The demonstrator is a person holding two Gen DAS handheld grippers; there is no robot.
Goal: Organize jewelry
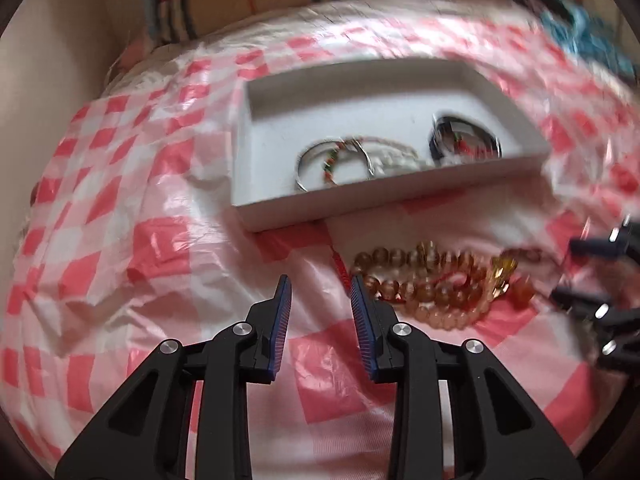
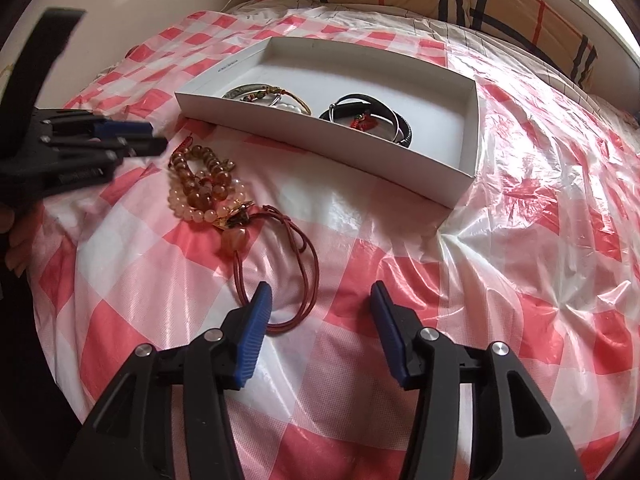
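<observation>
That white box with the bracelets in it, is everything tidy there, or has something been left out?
Some pieces are left out. The white box holds several bangles, but a tangled heap of amber beads and a red cord loop lie on the checked plastic sheet in front of it, not inside.

a bed under a red-checked plastic sheet [image 2: 400,400] bears a white box [image 2: 468,152] and beaded bracelets [image 2: 200,188].

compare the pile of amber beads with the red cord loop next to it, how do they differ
The amber beads are chunky round beads bunched in a heap; the red cord loop is a thin, smooth string spread out in an open loop. The beads lie nearer the white box; the cord reaches toward the right gripper. Both lie on the checked plastic sheet, outside the box.
</observation>
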